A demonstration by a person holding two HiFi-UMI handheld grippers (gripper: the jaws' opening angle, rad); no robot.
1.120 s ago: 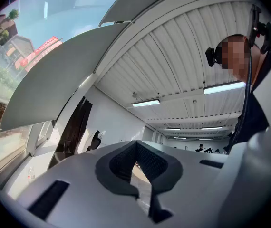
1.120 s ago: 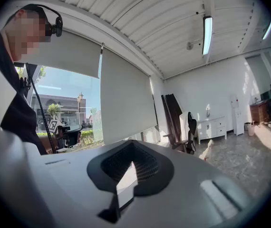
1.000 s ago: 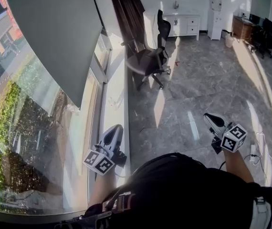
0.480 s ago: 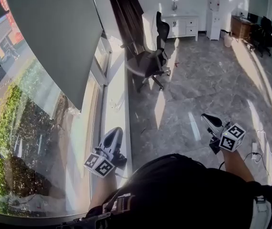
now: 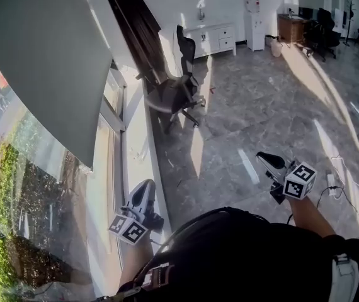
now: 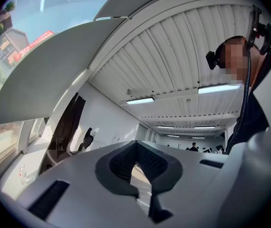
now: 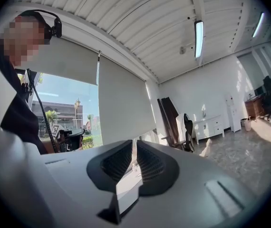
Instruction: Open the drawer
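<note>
Head view: the person's dark clothing (image 5: 242, 257) fills the lower edge and hides the floor beneath it, together with most of both forearms. The roller blind (image 5: 41, 49) is cut off by the top and left edges. The white cabinet (image 5: 212, 38) at the far wall is too small to show handles or tell drawer from door — only pale panels. The desk (image 5: 291, 25) and dark seats (image 5: 324, 30) beside it merge indistinctly. Left gripper view: distant people (image 6: 193, 147) are mere specks, and a small clear object (image 6: 24, 175) on the sill cannot be identified.
</note>
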